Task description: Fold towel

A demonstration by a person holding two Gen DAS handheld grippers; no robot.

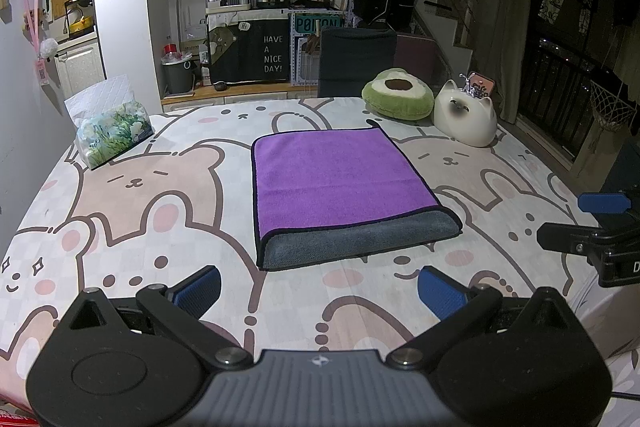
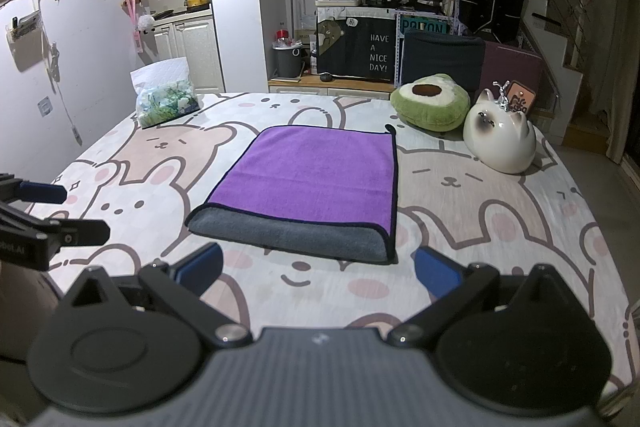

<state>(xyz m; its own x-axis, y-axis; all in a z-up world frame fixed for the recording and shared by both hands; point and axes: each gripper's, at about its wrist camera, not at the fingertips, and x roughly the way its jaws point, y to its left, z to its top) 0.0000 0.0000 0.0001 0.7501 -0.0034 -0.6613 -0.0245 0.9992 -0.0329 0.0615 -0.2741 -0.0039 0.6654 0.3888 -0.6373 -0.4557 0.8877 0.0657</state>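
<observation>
Here, a crinkly plastic tissue pack (image 1: 110, 131) sat far left. Centrally on the bear-print tablecloth (image 1: 160, 211), the plush purple towel (image 1: 340, 183) lay folded flat, grey underside showing along its near edge. Both the left gripper (image 1: 319, 291) and right gripper (image 2: 318, 273) hovered spread apart, empty, short of it; a glossy white ceramic cat (image 1: 466, 117) stood right.

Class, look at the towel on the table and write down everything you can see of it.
The towel is purple on top and grey underneath, with a dark stitched border, and looks like plush microfibre. It lies flat, already folded once: the purple upper layer stops short of the near edge, leaving a grey band showing. A small dark loop sticks out at its far right corner. It rests on the cartoon-animal tablecloth, touching nothing else; both hand-held grippers are clear of it.
</observation>
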